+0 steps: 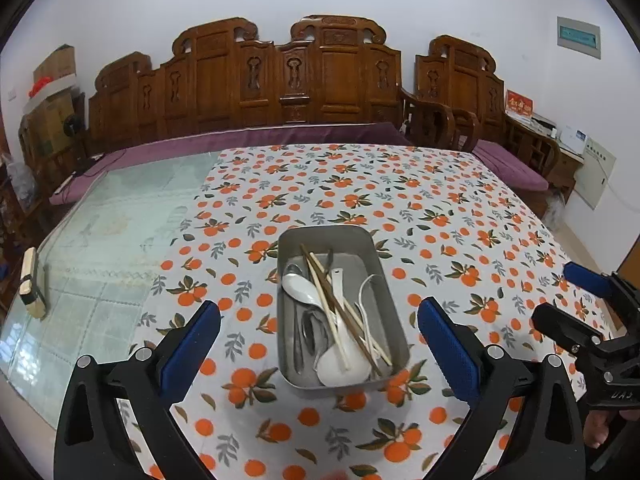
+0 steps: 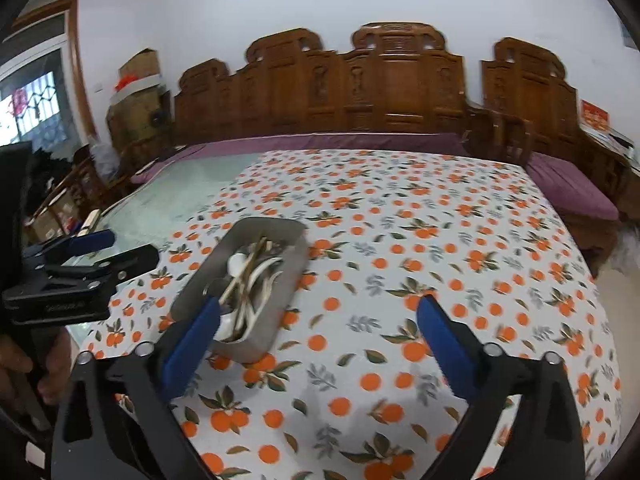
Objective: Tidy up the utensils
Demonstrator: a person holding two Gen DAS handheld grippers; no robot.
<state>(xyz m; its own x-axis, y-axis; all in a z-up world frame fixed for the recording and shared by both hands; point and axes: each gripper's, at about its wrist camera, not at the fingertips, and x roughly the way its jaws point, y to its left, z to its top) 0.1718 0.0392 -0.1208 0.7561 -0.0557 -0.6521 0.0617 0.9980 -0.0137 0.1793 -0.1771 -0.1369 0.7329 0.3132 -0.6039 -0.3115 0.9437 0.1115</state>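
A rectangular metal tray [image 1: 340, 230] sits on the orange-print tablecloth [image 1: 420, 200]. Piled inside it are white ceramic spoons [image 1: 301, 286], several chopsticks [image 1: 340, 314] and metal spoons [image 1: 308, 330]. My left gripper [image 1: 320, 306] hovers over the tray's near half, jaws wide open and empty. My right gripper [image 2: 320, 302] is also wide open and empty; the tray [image 2: 264, 222] lies to its left, partly behind the left finger [image 2: 200, 332]. Each gripper shows in the other's view: the right gripper [image 1: 574, 300] at the right edge, the left gripper [image 2: 114, 249] at the left edge.
Bare glass tabletop [image 1: 100, 240] lies left of the cloth, with a small wood-and-black block [image 1: 32, 286] at its edge. A carved wooden bench [image 1: 280, 80] with purple cushions stands behind the table. A person's hand [image 2: 24, 364] holds the left gripper.
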